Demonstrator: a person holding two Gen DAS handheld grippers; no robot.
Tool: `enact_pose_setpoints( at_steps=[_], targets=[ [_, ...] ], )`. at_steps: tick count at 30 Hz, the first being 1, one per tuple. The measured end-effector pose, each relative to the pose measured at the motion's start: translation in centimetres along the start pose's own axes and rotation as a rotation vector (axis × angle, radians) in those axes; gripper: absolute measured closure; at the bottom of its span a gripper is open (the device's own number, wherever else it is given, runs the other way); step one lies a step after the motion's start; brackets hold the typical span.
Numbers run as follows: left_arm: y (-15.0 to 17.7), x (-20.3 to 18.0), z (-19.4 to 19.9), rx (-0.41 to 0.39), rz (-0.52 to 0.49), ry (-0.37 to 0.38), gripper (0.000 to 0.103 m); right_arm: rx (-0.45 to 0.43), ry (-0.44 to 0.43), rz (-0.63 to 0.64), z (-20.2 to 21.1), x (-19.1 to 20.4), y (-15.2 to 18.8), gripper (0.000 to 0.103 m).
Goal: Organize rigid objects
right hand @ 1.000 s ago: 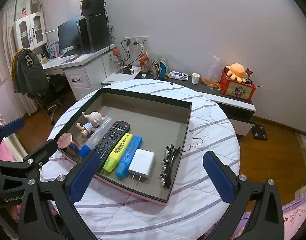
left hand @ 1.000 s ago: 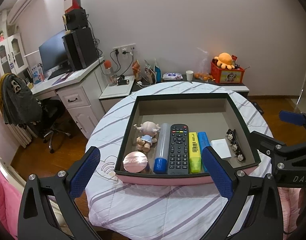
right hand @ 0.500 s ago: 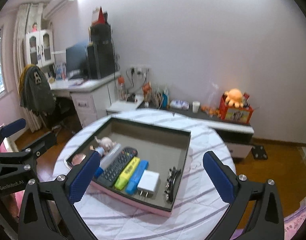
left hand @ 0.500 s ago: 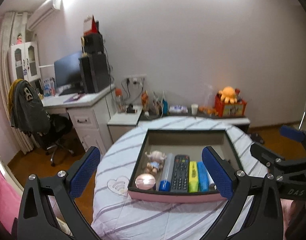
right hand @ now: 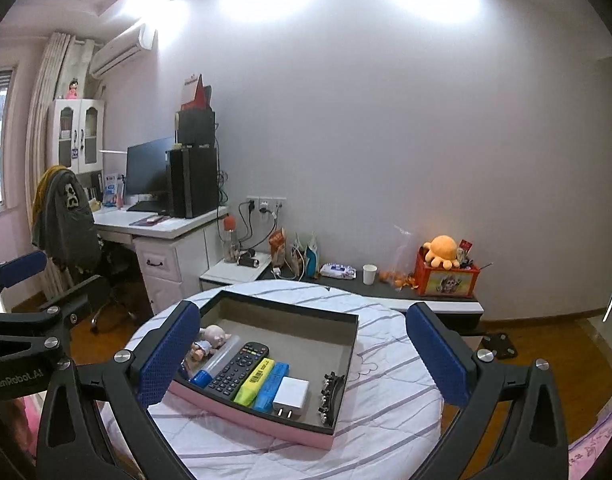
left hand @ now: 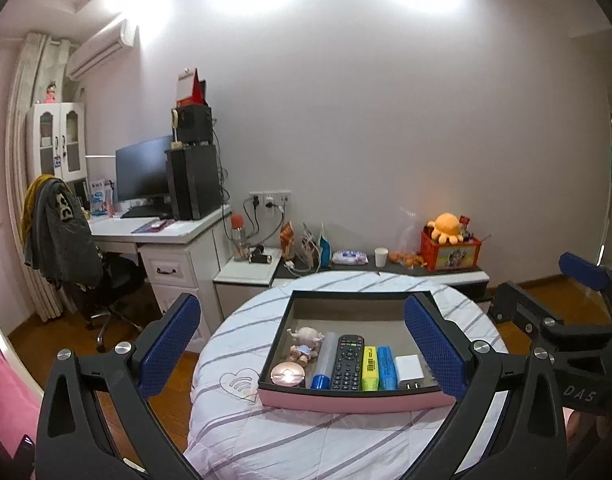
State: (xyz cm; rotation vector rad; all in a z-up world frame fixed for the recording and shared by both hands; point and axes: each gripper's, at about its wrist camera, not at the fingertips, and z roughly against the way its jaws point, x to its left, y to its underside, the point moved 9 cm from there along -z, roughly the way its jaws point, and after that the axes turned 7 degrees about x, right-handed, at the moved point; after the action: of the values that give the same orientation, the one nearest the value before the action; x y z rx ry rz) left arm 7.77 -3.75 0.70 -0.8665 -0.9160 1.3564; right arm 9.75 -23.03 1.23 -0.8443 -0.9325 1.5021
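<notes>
- The pink-walled tray [left hand: 355, 399] sits on the striped round table [left hand: 306, 436], and it serves as the landmark for everything below.
- Inside the tray, along its near wall, 8 items lie in a row. From the left end these are a round compact [left hand: 287, 373], a small doll [left hand: 305, 343], a clear tube with a blue cap [left hand: 323, 362], a black remote [left hand: 347, 361], a yellow highlighter [left hand: 369, 367], a blue highlighter [left hand: 386, 367], a white charger [left hand: 410, 369] and, at the right end, a black hair clip [right hand: 330, 396].
- The long items lie parallel and close together, so the sorting looks finished or nearly so. No loose rigid item shows on the cloth around the tray.
- The far half of the tray is bare floor.
- The left gripper [left hand: 302, 354] hangs on the near side of the tray, well apart from it and above it, with its jaws spread wide and nothing between them.
- The right gripper [right hand: 302, 356] also stands back from the tray's near right corner, jaws spread wide and empty.
- Neither tool touches the tray or anything in it.
- What is left, as a judgement, is little: perhaps only a last check of the row.
</notes>
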Motion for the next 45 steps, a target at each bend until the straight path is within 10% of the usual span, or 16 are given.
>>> enact_pose_setpoints(
  at_steps=[45],
  targets=[
    [-1.1,1.5,7.8,-0.101,-0.005,-0.057,0.000,-0.083,-0.004,0.013,7.1,1.8,-1.1,0.000]
  ],
)
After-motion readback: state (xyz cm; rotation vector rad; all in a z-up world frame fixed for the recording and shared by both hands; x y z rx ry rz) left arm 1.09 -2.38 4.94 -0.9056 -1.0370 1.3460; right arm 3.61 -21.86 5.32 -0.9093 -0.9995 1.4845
